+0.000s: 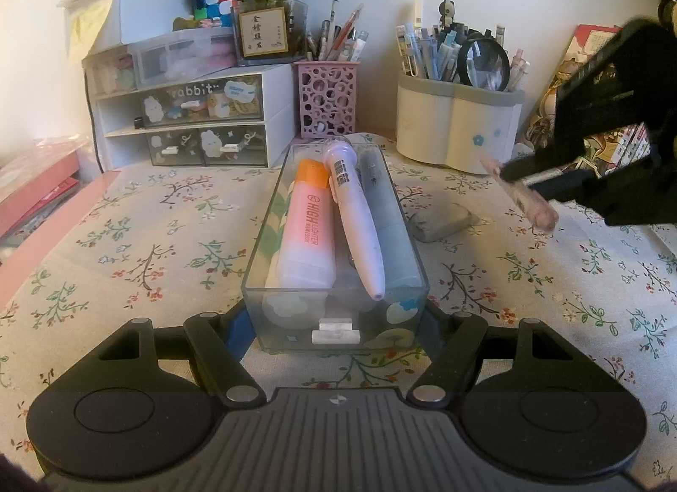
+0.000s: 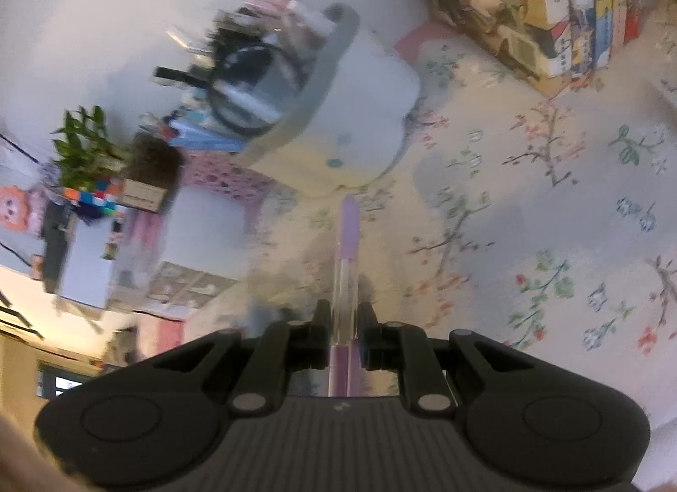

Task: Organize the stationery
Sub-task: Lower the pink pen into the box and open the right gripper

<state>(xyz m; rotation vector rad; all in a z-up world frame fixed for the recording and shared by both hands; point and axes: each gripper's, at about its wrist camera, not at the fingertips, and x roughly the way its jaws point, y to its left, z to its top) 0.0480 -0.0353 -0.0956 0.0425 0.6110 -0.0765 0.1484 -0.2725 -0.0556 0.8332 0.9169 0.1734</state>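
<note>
Right gripper (image 2: 343, 322) pinches a pen (image 2: 348, 246) — clear barrel, lilac cap.

A clear drawer (image 1: 336, 314) with cloud stickers and a white front handle lies lengthwise on the floral cloth. In it, side by side along its length, are an orange-capped pink highlighter (image 1: 305, 225), a white pen (image 1: 355, 217) lying tilted across the others with its tip toward the front wall, and a grey marker (image 1: 387, 217). A grey eraser (image 1: 440, 222) rests on the cloth just right of the drawer. A clear pen with lilac ends (image 2: 348, 280) is pinched in mid-air, pointing forward.
</note>
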